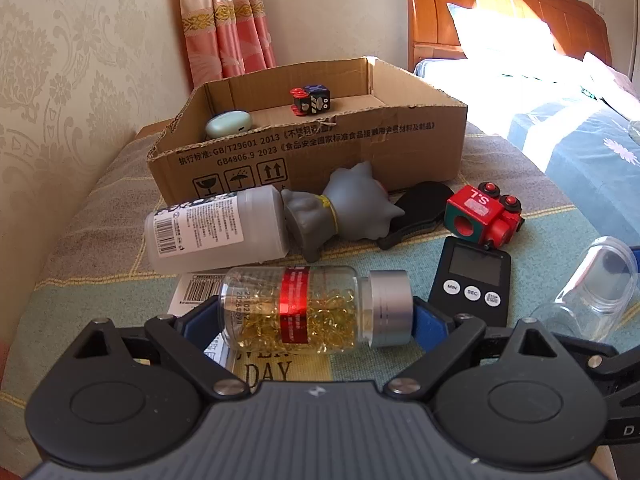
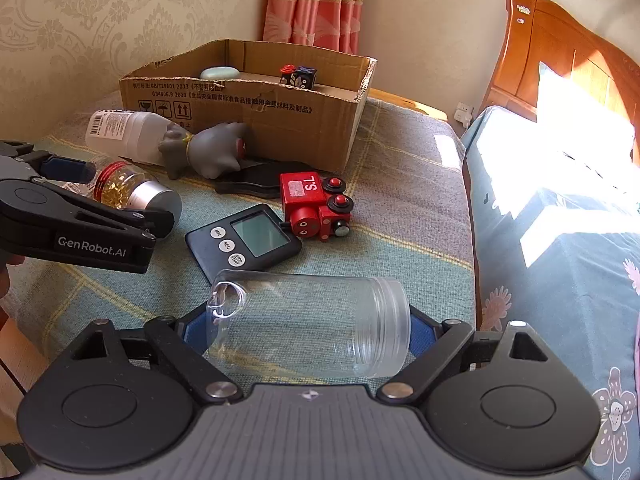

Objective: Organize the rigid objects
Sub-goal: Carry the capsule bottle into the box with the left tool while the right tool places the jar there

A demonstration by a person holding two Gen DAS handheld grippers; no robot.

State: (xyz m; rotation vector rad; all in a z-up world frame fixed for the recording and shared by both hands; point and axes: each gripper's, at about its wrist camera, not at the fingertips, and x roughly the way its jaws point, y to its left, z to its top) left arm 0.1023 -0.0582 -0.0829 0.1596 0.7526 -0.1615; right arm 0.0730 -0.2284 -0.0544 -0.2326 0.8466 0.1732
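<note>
The fingertips of the left hand-held gripper (image 1: 316, 316) are hidden behind one capsule bottle (image 1: 316, 308) lying between them; contact cannot be told. Likewise the right hand-held gripper (image 2: 308, 328) brackets one clear jar (image 2: 312, 320) on the bench (image 2: 400, 184).

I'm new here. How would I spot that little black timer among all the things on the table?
Start at the cardboard box at the back of the table, then come forward past the red toy train. The timer lies flat just in front of the train, touching it. It is the only flat black slab with a grey screen and three round white buttons.
</note>
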